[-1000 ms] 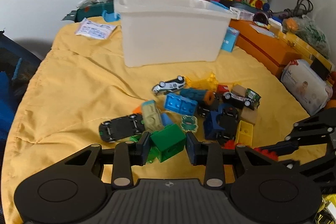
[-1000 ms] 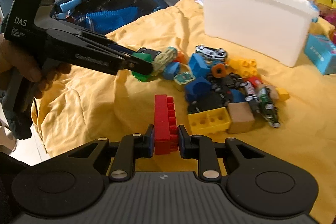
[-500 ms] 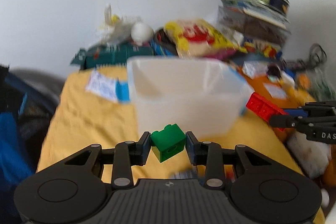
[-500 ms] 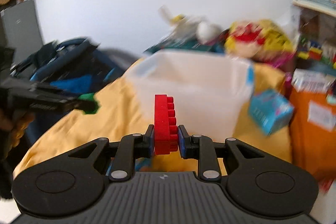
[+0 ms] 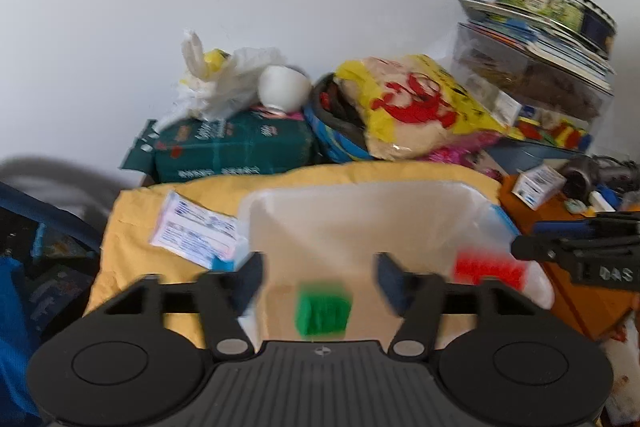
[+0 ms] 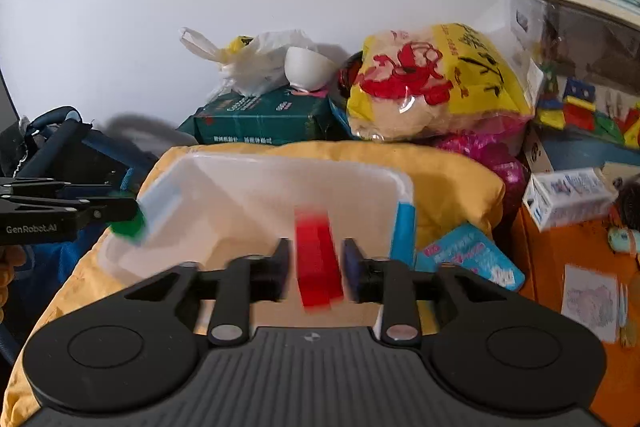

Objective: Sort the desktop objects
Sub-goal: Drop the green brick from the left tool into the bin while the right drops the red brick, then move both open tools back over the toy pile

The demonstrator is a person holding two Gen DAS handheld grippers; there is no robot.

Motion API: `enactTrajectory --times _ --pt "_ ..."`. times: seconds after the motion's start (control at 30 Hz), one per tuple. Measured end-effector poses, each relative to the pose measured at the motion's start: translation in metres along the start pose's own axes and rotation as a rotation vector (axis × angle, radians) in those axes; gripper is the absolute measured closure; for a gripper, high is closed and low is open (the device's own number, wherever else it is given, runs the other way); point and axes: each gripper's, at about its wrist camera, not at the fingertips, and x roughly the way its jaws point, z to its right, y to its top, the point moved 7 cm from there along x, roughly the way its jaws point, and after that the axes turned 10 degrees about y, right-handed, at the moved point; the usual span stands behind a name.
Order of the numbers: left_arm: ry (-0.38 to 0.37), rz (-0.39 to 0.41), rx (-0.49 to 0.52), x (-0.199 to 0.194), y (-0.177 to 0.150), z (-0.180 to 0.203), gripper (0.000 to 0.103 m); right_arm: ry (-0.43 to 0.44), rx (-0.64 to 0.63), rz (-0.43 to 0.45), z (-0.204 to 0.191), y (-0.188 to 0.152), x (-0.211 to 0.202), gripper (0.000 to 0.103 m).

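Both grippers hover over the white plastic bin (image 5: 360, 203) on the yellow cloth. My left gripper (image 5: 318, 277) is open, and a blurred green brick (image 5: 323, 310) is loose between its fingers, dropping into the bin. My right gripper (image 6: 316, 263) is open too, and a blurred red brick (image 6: 318, 263) falls free between its fingers over the bin (image 6: 260, 187). The red brick also shows in the left wrist view (image 5: 490, 267) below the right gripper's tip. The green brick shows at the bin's left rim in the right wrist view (image 6: 128, 225).
Behind the bin lie a green packet (image 5: 232, 151), a white plastic bag (image 5: 224, 83), a yellow-red bag (image 5: 416, 107) and stacked books (image 5: 536, 59). An orange box (image 6: 580, 287) with small packets stands to the right. A blue bag (image 6: 72, 155) is at left.
Both grippers lifted from the toy pile to above the bin, then opened. The green and red bricks left the fingers and are falling into the bin.
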Motion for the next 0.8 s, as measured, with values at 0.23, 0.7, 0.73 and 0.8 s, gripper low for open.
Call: enactTrajectory --times 0.23,0.7,0.73,0.8 --pt "-0.007 0.005 0.049 -0.017 -0.030 -0.015 0.026 0.010 -0.031 0.047 -0.008 -0.005 -0.024 0.049" --pt "-0.021 -0.116 0.083 -0.100 -0.225 -0.029 0.026 0.116 -0.195 -0.117 -0.101 -0.205 -0.083 0.039" --pt "-0.024 -0.137 0.089 -0.099 -0.233 -0.025 0.026 0.123 -0.232 -0.144 -0.112 -0.217 -0.080 0.039" --pt "-0.027 -0.150 0.103 -0.094 -0.246 -0.020 0.026 0.145 -0.273 -0.181 -0.126 -0.233 -0.073 0.039"
